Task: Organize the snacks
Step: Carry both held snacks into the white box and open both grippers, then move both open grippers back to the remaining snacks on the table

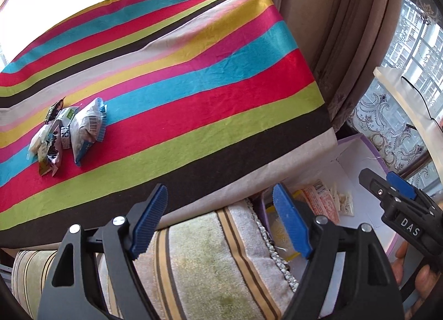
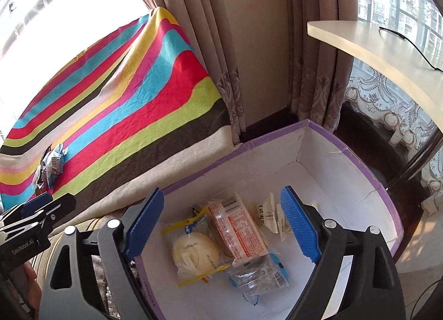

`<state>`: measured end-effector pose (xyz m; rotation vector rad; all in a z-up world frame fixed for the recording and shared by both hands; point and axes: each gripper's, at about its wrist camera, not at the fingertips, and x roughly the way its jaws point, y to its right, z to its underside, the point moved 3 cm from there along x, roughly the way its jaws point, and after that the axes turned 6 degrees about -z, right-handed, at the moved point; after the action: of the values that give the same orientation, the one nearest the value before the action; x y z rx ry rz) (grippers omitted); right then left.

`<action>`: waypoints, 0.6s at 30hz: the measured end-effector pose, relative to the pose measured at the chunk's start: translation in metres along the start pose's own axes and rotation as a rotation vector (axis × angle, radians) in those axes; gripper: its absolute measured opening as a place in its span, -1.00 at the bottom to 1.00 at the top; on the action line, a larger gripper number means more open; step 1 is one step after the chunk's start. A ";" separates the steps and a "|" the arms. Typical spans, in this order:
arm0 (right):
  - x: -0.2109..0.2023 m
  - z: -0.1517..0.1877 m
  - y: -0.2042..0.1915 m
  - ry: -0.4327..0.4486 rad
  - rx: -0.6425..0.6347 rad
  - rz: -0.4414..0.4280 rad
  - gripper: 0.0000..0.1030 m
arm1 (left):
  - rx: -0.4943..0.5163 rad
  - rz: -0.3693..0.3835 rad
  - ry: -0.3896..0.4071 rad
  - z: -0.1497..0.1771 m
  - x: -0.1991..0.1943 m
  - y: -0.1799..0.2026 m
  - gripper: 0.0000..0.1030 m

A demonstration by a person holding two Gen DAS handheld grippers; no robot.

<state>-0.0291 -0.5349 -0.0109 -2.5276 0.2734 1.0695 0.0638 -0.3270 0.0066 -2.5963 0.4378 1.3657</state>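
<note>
Left gripper (image 1: 220, 220): jaws wide apart, nothing between the blue pads; low centre of the left wrist view, over the near edge of the striped cloth (image 1: 193, 71) and a striped towel (image 1: 199, 262) below it. Right gripper (image 2: 223, 226): jaws likewise wide and empty, hovering above the open mouth of the purple-rimmed box (image 2: 384, 190), lower centre of the right wrist view.

Remaining snacks: small heap of packets (image 1: 63, 134) on the cloth, left side of the left wrist view, well apart from both grippers. Largest piece on its right flank, a white pillow pack with blue crimped ends (image 1: 88, 129); smaller foil and paper wrappers overlapping beside it, individual count not resolvable.

Already in the box: bun in clear wrap with yellow ends (image 2: 193, 248), red-printed flat pack (image 2: 238, 228), clear pack with blue ends (image 2: 257, 278), small white sachets (image 2: 270, 216) toward the far side.

Handling estimate: all light, soft film, air-puffed, slippery; contents probably crushable. Best hold judged across the crimped end seal or the narrow waist of the pillow pack, light squeeze only. Overlap in the heap risks dragging a neighbour along.

Clearance: cloth bare to the right of the heap, free approach from that side. Cloth edge drops off just beside the box wall; curtain behind the box, pale shelf (image 2: 387, 51) overhanging at upper right. Box floor open toward the far right corner.
</note>
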 end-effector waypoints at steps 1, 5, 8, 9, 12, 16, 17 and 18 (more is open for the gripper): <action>0.000 -0.001 -0.007 -0.003 -0.009 -0.011 0.67 | -0.016 -0.002 -0.001 0.000 0.000 -0.006 0.53; 0.003 -0.005 -0.031 -0.024 -0.043 -0.053 0.69 | -0.077 -0.013 0.001 0.000 0.000 -0.032 0.53; 0.008 -0.006 -0.048 -0.040 -0.060 -0.075 0.69 | -0.126 -0.021 0.005 0.001 0.000 -0.054 0.53; 0.009 -0.007 -0.054 -0.044 -0.063 -0.084 0.69 | -0.145 -0.023 0.005 0.002 0.000 -0.062 0.53; 0.014 -0.007 -0.072 -0.065 -0.082 -0.125 0.69 | -0.203 -0.032 0.007 0.005 0.000 -0.086 0.53; 0.022 -0.005 -0.099 -0.090 -0.111 -0.152 0.69 | -0.276 -0.038 0.011 0.010 -0.001 -0.119 0.53; 0.024 -0.005 -0.105 -0.097 -0.117 -0.161 0.69 | -0.291 -0.043 0.013 0.011 -0.001 -0.126 0.53; 0.026 -0.004 -0.111 -0.105 -0.123 -0.168 0.69 | -0.309 -0.047 0.015 0.013 -0.001 -0.135 0.53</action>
<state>0.0272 -0.4364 0.0028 -2.5374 -0.0342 1.1790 0.0987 -0.1965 0.0028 -2.8384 0.1761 1.5044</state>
